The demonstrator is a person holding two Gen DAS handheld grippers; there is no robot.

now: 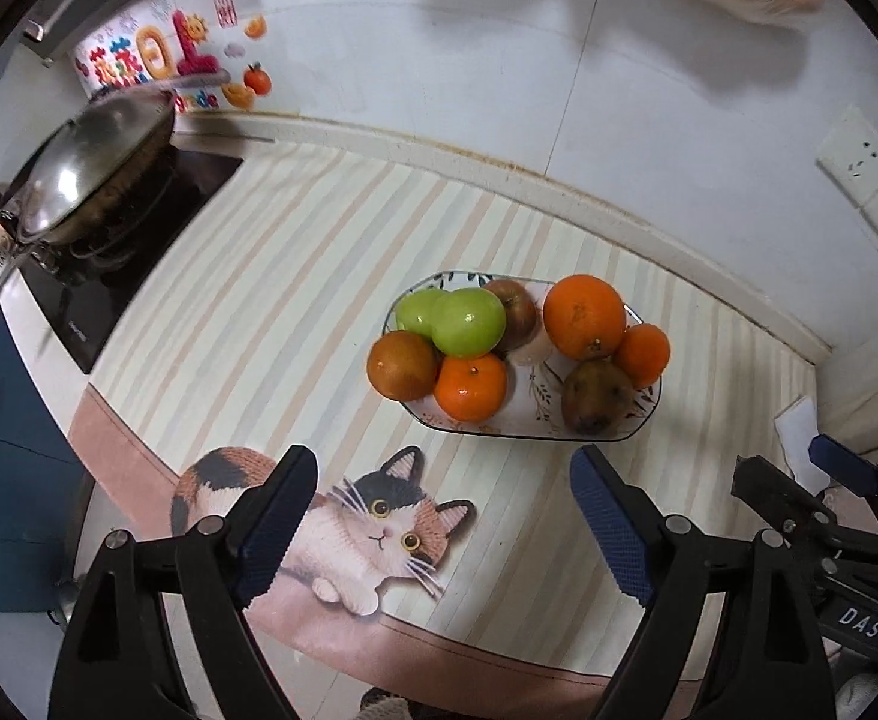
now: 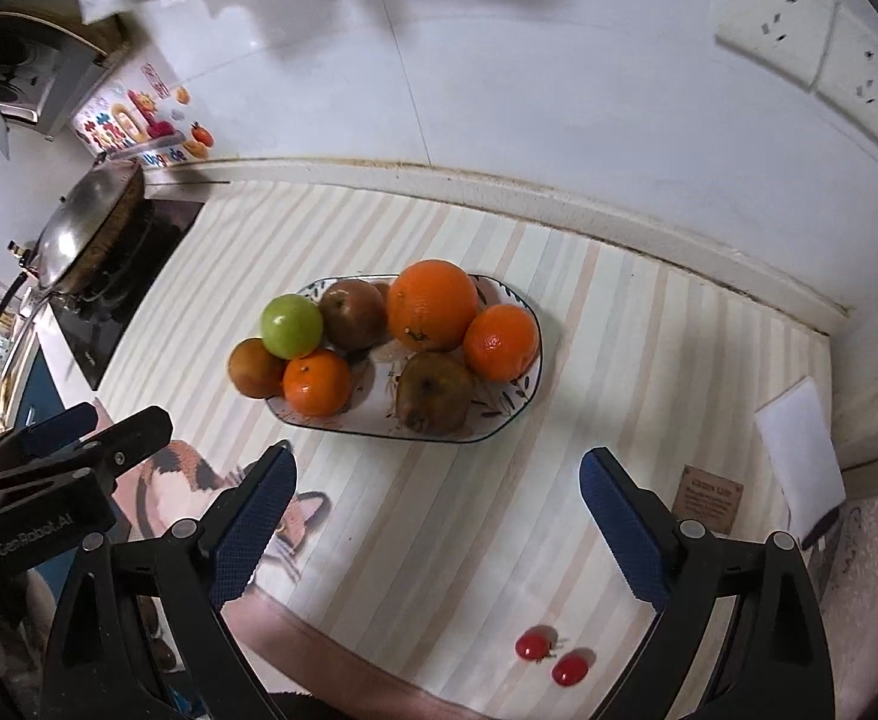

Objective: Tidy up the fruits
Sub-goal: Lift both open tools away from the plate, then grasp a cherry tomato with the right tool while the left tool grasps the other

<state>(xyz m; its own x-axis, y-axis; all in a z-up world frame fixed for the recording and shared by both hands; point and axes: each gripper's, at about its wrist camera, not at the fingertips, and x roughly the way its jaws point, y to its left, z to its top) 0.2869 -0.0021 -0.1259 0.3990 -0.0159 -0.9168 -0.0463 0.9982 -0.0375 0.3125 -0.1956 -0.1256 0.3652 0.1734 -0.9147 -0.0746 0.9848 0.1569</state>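
Note:
A white patterned plate on the striped mat holds several fruits: a green pear, a large orange, smaller oranges, brownish fruits. My left gripper is open and empty, in front of the plate. My right gripper is open and empty, also in front of the plate. Two small red fruits lie on the mat near the right gripper.
A wok with lid sits on the black stove at the left. The tiled wall runs behind the counter, with sockets at the right. A white paper and a small brown card lie at the right.

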